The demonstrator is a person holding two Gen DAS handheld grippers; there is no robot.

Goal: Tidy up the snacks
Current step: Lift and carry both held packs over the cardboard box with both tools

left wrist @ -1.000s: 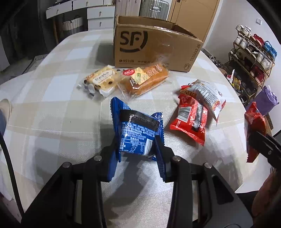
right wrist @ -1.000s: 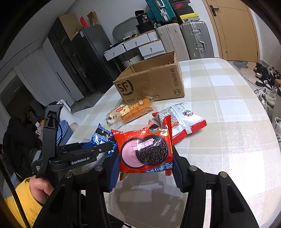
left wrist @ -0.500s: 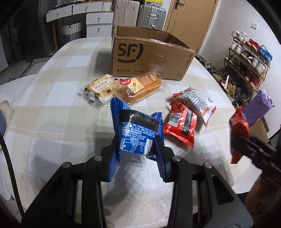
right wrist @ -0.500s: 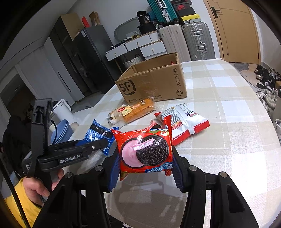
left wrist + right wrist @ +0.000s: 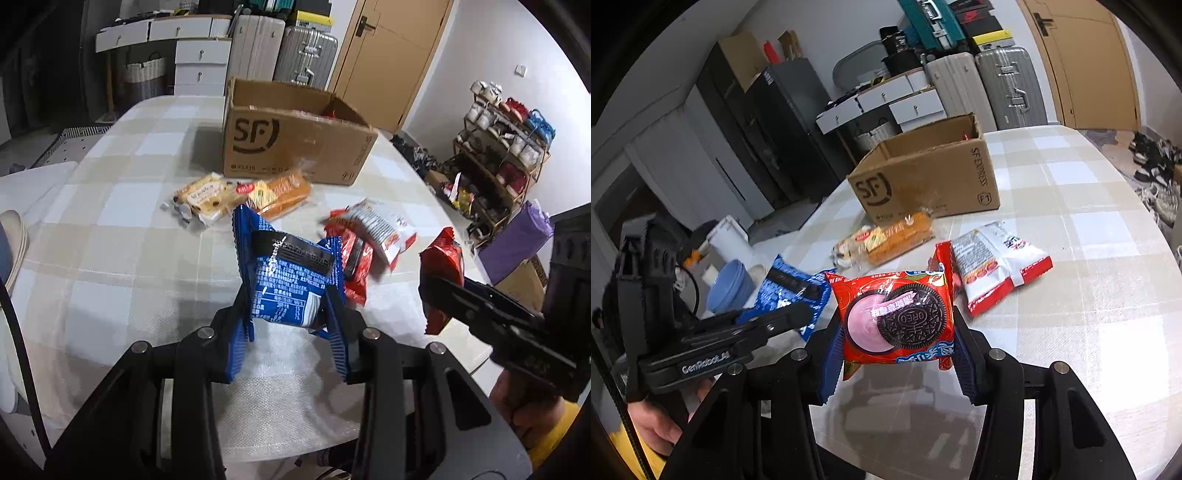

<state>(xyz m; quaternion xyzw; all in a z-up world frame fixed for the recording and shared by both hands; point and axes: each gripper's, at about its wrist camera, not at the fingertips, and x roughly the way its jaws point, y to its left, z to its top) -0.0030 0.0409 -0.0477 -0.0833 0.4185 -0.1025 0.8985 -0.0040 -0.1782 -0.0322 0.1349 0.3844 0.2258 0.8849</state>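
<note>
A: Left gripper (image 5: 290, 314), jaws clenched on the blue packet (image 5: 286, 280), held above the table (image 5: 129, 258). Right gripper (image 5: 897, 354), jaws clamped on the red Oreo packet (image 5: 895, 325), also clear of the cloth. Both snacks are in the air, short of the cardboard box (image 5: 295, 144).

B: Risks from here?

A: My guess is both go to the box. Two grippers heading for one opening may collide; they already sit near each other. The blue packet is pinched at its lower end, so the top could flop and catch on the box's near wall. The wrappers look slick, and a sideways knock might twist one out of its grip.

B: Anything in the way?

A: Two bread packs (image 5: 243, 194) lie just in front of the box, and two red-and-white bags (image 5: 369, 236) to the right. A low carry could sweep them off.

B: Surface?

A: Rounded table, pale checked cloth, slightly wrinkled near the front edge. The cloth could drag if a gripper snags it.

B: Room?

A: Suitcases (image 5: 280, 48) and white drawers behind the box, a wooden door (image 5: 391, 59), a shoe rack (image 5: 506, 147) on the right. Blue bowls (image 5: 733, 286) are stacked off the table's left side. Dim light, some blur.
</note>
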